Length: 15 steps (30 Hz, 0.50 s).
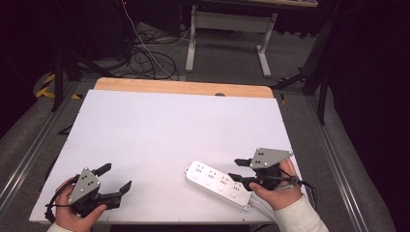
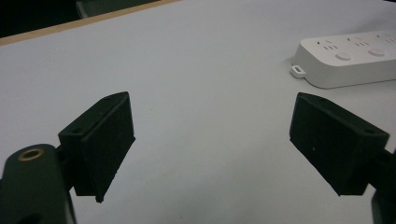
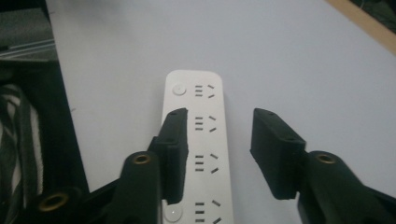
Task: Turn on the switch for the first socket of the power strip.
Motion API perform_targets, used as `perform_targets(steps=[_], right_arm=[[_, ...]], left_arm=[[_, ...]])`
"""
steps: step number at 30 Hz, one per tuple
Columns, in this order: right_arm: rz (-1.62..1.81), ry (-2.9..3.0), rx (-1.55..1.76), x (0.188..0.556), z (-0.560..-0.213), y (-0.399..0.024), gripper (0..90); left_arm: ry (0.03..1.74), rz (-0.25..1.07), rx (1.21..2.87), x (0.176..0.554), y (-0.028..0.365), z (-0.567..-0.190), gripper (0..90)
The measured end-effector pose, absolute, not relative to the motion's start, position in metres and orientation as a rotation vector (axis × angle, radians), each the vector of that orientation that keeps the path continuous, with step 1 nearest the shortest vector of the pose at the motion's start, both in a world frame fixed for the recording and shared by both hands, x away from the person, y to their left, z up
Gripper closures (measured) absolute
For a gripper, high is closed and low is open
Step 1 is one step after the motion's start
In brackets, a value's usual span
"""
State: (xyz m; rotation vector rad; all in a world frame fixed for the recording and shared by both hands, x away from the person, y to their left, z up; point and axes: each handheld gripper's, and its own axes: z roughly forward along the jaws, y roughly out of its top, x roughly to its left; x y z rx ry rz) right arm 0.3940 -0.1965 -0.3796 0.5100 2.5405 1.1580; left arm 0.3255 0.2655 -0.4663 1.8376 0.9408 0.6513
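High view: white power strip (image 1: 218,184) is seen just left of the spread right tool (image 1: 240,169), long axis near-right to far-left; left tool (image 1: 116,178) spread, well apart.

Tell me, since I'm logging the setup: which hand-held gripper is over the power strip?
The right hand-held gripper: its open jaws hang over the white power strip, while the left hand-held gripper is over bare table.

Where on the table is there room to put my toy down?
The whole far half of the white table, up to its wooden edge, is bare, as is the middle between the left gripper and the power strip. It's crowded near the strip and right gripper.
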Motion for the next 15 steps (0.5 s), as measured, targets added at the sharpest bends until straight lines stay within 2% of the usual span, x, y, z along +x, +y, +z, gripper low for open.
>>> perform_targets(steps=[1,2,3,4,7,15], right_arm=[[1.174,2.518,0.522,0.394,-0.379,-0.198,42.1],[1.174,2.518,0.522,0.394,-0.379,-0.198,42.1],[1.206,2.476,0.558,0.396,-0.378,-0.202,34.9],[1.206,2.476,0.558,0.396,-0.378,-0.202,34.9],[1.272,2.424,0.593,0.398,-0.380,-0.210,25.8],[1.383,2.344,0.703,0.400,-0.399,-0.242,19.1]], left_arm=[[0.941,0.650,1.837,0.325,0.265,-0.466,14.2],[0.941,0.651,1.837,0.325,0.266,-0.466,14.2],[0.939,0.654,1.839,0.325,0.266,-0.466,14.2],[0.937,0.655,1.840,0.325,0.266,-0.466,14.2],[0.934,0.655,1.840,0.325,0.266,-0.466,14.2],[0.934,0.658,1.836,0.324,0.268,-0.465,14.1]])
